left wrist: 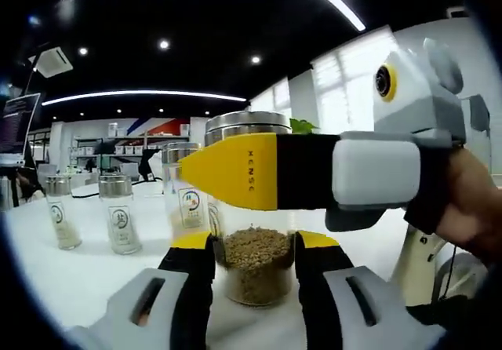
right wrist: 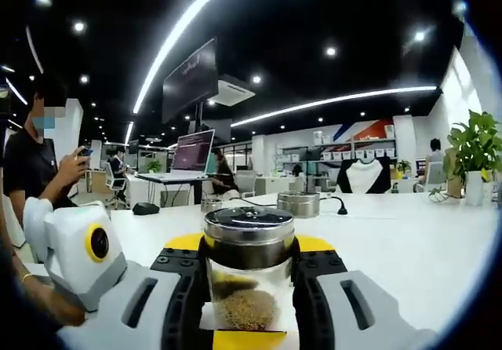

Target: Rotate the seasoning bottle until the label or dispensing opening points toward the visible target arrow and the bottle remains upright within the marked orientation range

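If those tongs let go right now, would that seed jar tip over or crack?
The seed jar looks like clear glass, so probably breakable. It is tall with a metal lid yet only bottom-filled, so likely bottom-heavy and fairly stable. The smooth wall may slip.

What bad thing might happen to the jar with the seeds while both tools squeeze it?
1. The seasoning bottle is glass, pinched low by the left tool and near the lid by the right tool; uneven twisting might tip it or spill seeds.
2. Three other bottles, like this one, stand close by on the white table; a wide swing may knock them.
3. The right tool hides most of the bottle, so its label is hard to check.
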`<state>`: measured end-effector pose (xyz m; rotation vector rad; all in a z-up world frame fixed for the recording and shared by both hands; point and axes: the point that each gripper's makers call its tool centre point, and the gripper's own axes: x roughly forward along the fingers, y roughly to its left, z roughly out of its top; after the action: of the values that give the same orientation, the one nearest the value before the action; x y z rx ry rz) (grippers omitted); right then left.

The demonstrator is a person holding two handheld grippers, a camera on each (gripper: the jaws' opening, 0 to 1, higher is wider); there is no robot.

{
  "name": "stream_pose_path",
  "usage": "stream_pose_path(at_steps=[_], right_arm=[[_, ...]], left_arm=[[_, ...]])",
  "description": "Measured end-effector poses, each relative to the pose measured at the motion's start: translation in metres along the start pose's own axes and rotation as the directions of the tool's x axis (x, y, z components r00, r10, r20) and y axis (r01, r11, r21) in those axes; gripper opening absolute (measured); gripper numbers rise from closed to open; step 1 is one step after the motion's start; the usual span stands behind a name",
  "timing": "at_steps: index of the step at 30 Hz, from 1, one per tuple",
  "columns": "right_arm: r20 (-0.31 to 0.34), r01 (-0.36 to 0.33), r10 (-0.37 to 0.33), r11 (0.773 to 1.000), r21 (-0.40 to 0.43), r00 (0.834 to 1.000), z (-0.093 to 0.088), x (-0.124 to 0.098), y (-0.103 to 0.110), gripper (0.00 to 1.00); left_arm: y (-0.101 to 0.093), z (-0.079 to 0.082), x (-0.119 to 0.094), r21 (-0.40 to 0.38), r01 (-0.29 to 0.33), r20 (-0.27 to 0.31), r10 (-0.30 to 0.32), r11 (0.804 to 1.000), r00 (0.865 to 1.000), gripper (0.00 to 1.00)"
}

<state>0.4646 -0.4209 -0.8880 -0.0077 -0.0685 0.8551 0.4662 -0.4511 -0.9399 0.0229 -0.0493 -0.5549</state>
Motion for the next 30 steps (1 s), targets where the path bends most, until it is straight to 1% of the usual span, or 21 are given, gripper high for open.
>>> stream_pose_path(at_steps=[4,7,8,12,13,14,16,17,18,21,23,24,26,27,28,29,30], right_arm=[[0.031,-0.078,0.077,0.996,0.033,0.997,0.001,-0.004,0.002,0.40],[0.043,-0.120,0.117,0.991,0.052,0.992,0.005,-0.007,0.001,0.40],[0.042,-0.156,0.154,0.987,0.035,0.987,0.007,-0.009,0.005,0.40],[0.040,-0.199,0.198,0.980,0.018,0.979,0.010,-0.011,0.009,0.40],[0.039,-0.205,0.205,0.978,0.022,0.978,0.010,-0.012,0.009,0.40],[0.038,-0.228,0.227,0.973,0.022,0.973,0.010,-0.013,0.011,0.40],[0.037,-0.250,0.249,0.968,0.025,0.968,0.010,-0.015,0.014,0.40],[0.035,-0.260,0.259,0.965,0.033,0.965,0.010,-0.016,0.016,0.40],[0.034,-0.268,0.267,0.963,0.036,0.963,0.010,-0.017,0.016,0.40],[0.044,-0.280,0.278,0.959,0.044,0.960,0.012,-0.020,0.018,0.40],[0.056,-0.287,0.284,0.955,0.068,0.957,0.014,-0.021,0.017,0.40],[0.060,-0.291,0.287,0.954,0.074,0.956,0.014,-0.021,0.016,0.40],[0.069,-0.319,0.314,0.944,0.082,0.947,0.017,-0.024,0.017,0.40],[0.071,-0.335,0.330,0.938,0.084,0.941,0.018,-0.026,0.018,0.40],[0.073,-0.340,0.335,0.936,0.085,0.939,0.019,-0.027,0.019,0.40],[0.076,-0.349,0.343,0.934,0.083,0.936,0.020,-0.028,0.020,0.40],[0.075,-0.353,0.347,0.932,0.081,0.935,0.020,-0.028,0.021,0.40]], left_arm=[[-0.003,0.001,-0.001,0.024,0.040,-0.005,-0.040,0.999,0.999,0.42],[-0.009,0.005,-0.002,0.000,0.100,0.002,-0.100,0.995,0.995,0.42],[-0.010,0.006,-0.002,-0.003,0.122,0.004,-0.122,0.993,0.993,0.42],[-0.013,0.010,-0.002,-0.015,0.169,0.014,-0.169,0.986,0.986,0.43],[-0.016,0.011,-0.002,-0.049,0.202,0.026,-0.201,0.978,0.979,0.43],[-0.017,0.011,-0.003,-0.079,0.229,0.031,-0.227,0.970,0.973,0.43],[-0.018,0.012,-0.005,-0.100,0.270,0.037,-0.268,0.958,0.963,0.43],[-0.019,0.012,-0.006,-0.098,0.287,0.037,-0.285,0.953,0.958,0.43],[-0.022,0.012,-0.007,-0.101,0.316,0.039,-0.314,0.943,0.949,0.43],[-0.022,0.013,-0.008,-0.112,0.332,0.025,-0.332,0.936,0.943,0.45],[-0.026,0.016,-0.009,-0.093,0.347,0.025,-0.346,0.933,0.938,0.44],[-0.029,0.018,-0.009,-0.084,0.363,0.029,-0.361,0.928,0.932,0.44],[-0.030,0.021,-0.009,-0.073,0.400,0.032,-0.399,0.914,0.917,0.45],[-0.034,0.022,-0.010,-0.061,0.425,0.028,-0.424,0.903,0.905,0.45],[-0.035,0.022,-0.010,-0.052,0.435,0.026,-0.434,0.899,0.900,0.45],[-0.038,0.023,-0.010,-0.026,0.450,0.019,-0.450,0.893,0.893,0.45],[-0.038,0.024,-0.010,-0.020,0.453,0.013,-0.452,0.891,0.892,0.46]])
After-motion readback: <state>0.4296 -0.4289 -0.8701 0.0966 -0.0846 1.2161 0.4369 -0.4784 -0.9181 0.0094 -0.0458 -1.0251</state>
